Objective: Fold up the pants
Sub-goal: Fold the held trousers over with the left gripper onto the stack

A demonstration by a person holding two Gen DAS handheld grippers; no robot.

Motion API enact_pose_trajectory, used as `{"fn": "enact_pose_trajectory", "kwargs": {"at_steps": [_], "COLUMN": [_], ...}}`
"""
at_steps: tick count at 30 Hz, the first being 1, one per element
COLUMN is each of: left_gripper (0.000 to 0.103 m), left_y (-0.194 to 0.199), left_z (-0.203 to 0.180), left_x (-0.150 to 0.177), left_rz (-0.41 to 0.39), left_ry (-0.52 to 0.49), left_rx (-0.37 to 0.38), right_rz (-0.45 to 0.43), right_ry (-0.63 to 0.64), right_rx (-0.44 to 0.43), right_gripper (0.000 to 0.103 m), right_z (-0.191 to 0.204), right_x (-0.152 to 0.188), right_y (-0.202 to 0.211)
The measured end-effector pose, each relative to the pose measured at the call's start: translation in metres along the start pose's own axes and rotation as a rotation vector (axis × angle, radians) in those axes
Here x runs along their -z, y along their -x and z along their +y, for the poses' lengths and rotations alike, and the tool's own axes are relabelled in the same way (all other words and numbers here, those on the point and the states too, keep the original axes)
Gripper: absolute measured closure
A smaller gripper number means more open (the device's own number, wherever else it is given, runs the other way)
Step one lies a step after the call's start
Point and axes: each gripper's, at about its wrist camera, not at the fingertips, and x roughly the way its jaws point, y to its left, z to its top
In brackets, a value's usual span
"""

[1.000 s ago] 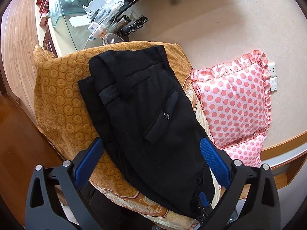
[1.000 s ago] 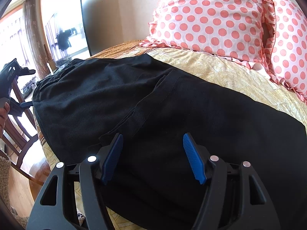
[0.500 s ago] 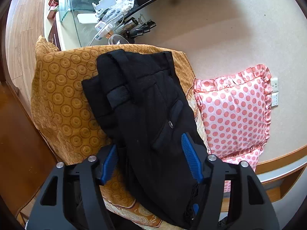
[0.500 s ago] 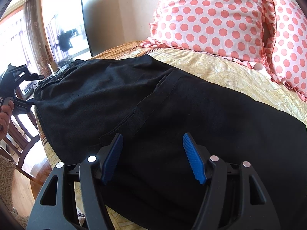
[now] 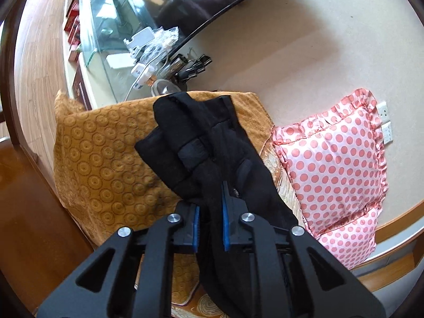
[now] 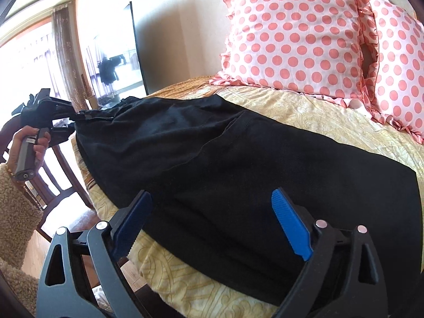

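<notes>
Black pants [image 6: 238, 159] lie along a cushioned seat with a yellow patterned cover [image 6: 331, 114]. In the left wrist view the pants [image 5: 212, 153] stretch away over the orange cover [image 5: 106, 159], waistband at the far end. My left gripper [image 5: 210, 220] is shut on a bunched edge of the pants near the pocket. It also shows in the right wrist view [image 6: 71, 122], held by a hand at the pants' far left end. My right gripper [image 6: 212, 222] is open, its blue pads either side of the near part of the pants, just above the fabric.
Two pink polka-dot pillows [image 6: 291, 31] lean on the wall behind the pants, one showing in the left wrist view [image 5: 334, 164]. A glass-topped stand [image 5: 111, 34] with chargers and cables and a television [image 5: 201, 0] lie beyond the seat's end. A wooden chair [image 6: 61, 169] stands beside the seat.
My left gripper has closed from wide open onto the edge of the pants and gathered the fabric there. The right gripper stayed open in place.
</notes>
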Motion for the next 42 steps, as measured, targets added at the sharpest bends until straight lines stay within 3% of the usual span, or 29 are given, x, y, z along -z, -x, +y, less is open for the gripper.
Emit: {"fn": "enact_pose_trajectory", "kwargs": {"at_steps": [5,10,15,20,25,28,29,33,38,42], "left_gripper": [0.092,0.092,0.092,0.092,0.092,0.094,0.094,0.094,0.094,0.094], "left_y": [0.016,0.015,0.002,-0.022,-0.066,-0.104,-0.112,-0.11,-0.066,-0.06], "left_z": [-0.069,-0.155,-0.245,-0.31,-0.326,-0.313,-0.307,-0.307,-0.326,-0.321], "left_x": [0.011,0.043,0.106,0.197,0.304,0.36,0.371,0.372,0.358,0.379], "left_rz": [-0.053,-0.003,0.09,0.223,0.466,0.653,0.683,0.648,0.518,0.599], "left_ry": [-0.206,-0.394,-0.598,-0.768,-0.842,-0.855,-0.855,-0.861,-0.89,-0.918], "left_rx": [0.027,0.125,0.241,0.365,0.435,0.381,0.364,0.368,0.451,0.505], "right_rz": [-0.061,-0.097,-0.13,-0.165,-0.188,-0.185,-0.185,-0.199,-0.218,-0.209], "right_ry": [-0.05,-0.13,-0.237,-0.322,-0.378,-0.42,-0.429,-0.445,-0.466,-0.478], "right_rx": [-0.011,0.028,0.075,0.133,0.2,0.226,0.231,0.252,0.249,0.263], "right_gripper": [0.007,0.007,0.007,0.007,0.006,0.006,0.006,0.006,0.006,0.006], "right_z": [-0.021,-0.051,-0.084,-0.111,-0.13,-0.142,-0.144,-0.153,-0.16,-0.164], "right_x": [0.01,0.02,0.039,0.06,0.081,0.093,0.096,0.103,0.105,0.109], "right_y": [0.032,0.056,0.081,0.112,0.137,0.145,0.148,0.156,0.161,0.161]}}
